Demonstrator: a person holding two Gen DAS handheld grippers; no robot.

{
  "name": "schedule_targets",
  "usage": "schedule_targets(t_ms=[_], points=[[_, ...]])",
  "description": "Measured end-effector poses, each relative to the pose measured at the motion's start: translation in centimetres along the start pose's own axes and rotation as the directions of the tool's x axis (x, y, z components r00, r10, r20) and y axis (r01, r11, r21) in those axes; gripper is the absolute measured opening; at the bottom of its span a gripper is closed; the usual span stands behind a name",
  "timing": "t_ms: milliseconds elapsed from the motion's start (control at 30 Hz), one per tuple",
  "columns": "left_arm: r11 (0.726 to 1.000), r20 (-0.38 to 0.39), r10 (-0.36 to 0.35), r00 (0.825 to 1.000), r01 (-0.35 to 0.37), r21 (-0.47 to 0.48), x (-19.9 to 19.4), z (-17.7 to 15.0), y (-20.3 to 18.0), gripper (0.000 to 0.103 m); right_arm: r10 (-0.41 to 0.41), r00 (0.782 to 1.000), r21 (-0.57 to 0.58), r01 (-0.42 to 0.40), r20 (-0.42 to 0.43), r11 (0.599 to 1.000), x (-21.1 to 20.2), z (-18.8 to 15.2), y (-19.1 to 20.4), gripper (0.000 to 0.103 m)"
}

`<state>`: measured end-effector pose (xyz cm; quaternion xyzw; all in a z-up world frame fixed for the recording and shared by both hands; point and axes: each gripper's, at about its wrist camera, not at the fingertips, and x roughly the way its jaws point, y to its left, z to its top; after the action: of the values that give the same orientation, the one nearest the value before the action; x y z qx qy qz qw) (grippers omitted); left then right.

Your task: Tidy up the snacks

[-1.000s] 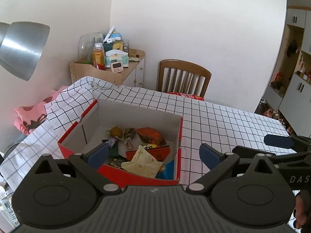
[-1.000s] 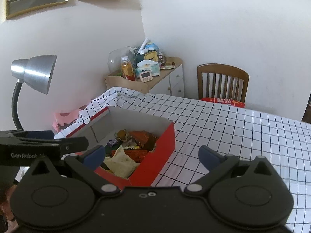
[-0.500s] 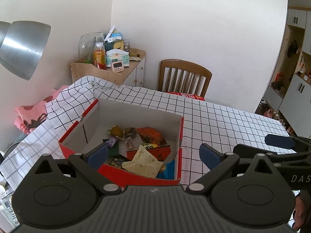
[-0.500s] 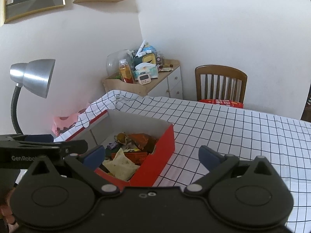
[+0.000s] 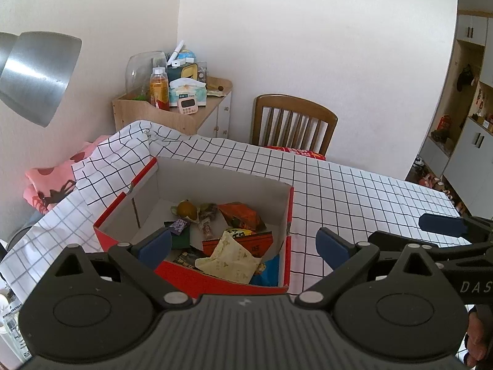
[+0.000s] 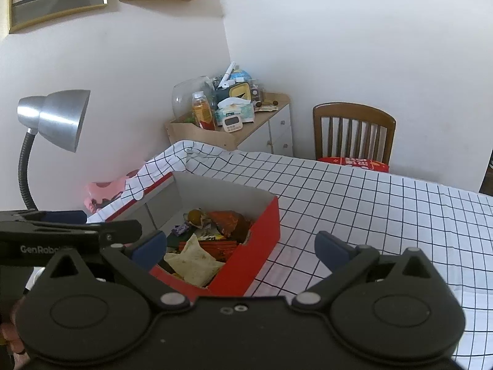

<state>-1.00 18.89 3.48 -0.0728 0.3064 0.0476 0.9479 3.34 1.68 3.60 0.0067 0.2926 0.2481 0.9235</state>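
Snacks (image 5: 228,243): light, crinkly, slippery packets heaped in red box (image 5: 286,215) on checked tablecloth (image 5: 354,191), best pinched by a sealed edge; left gripper (image 5: 243,243) and right gripper (image 6: 240,243) spread wide, empty.

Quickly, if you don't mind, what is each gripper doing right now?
Left gripper: open, holding nothing, above the near edge of the red box.
Right gripper: open, holding nothing, just beside the box.

Bright, even daylight; sharp pics w/ fisheye-bent edges.
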Motion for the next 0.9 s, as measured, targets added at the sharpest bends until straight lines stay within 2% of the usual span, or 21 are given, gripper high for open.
schedule_targets(t_ms=[900], points=[[0.999, -0.032, -0.014, 0.999, 0.012, -0.052, 0.7, -0.6, 0.9, 0.101, -0.005, 0.999, 0.018, 0.006, -0.037, 1.0, 1.2, -0.3, 0.2, 0.103]])
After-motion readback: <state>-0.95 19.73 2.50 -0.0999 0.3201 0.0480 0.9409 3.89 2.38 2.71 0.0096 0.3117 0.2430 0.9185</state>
